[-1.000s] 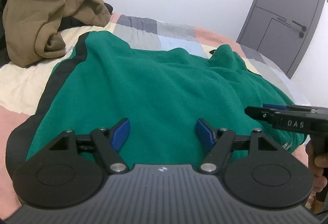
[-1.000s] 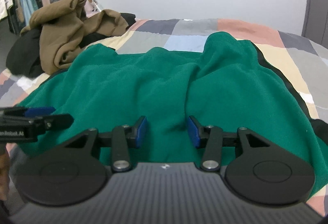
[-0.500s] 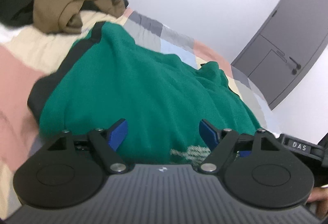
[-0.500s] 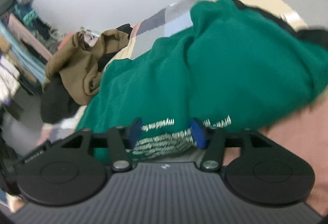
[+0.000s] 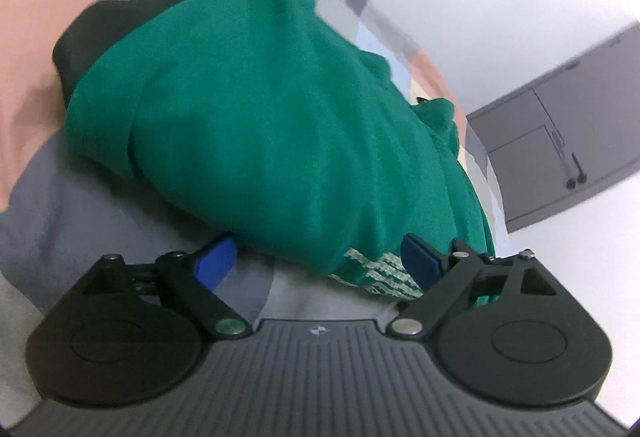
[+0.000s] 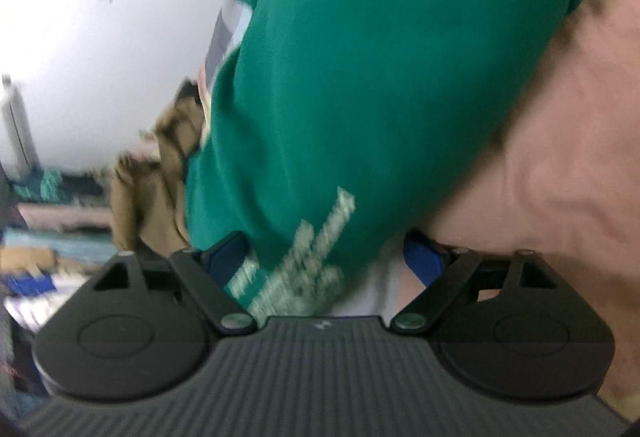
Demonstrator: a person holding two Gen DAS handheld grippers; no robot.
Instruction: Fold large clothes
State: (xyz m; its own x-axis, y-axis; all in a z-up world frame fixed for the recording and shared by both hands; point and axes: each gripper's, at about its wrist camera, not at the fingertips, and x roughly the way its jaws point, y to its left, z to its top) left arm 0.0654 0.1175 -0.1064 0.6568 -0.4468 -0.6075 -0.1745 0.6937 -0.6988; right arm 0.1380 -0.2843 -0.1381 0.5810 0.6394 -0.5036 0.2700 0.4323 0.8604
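**Grippers poised at the green sweatshirt's printed hem**

Left gripper point(image 5: 316, 261) stands wide open, holding nothing, its right pad beside the green sweatshirt point(image 5: 280, 109) on the patchwork bed point(image 5: 80, 197). Right gripper point(image 6: 326, 257) likewise gapes over the sweatshirt's printed edge, ungrasped. Brown clothes point(image 6: 156, 173) lie beyond the sweatshirt.

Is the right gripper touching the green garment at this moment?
Cannot tell. In the blurred right wrist view, the green garment hangs between the open fingers of the right gripper, but no pad plainly presses it.
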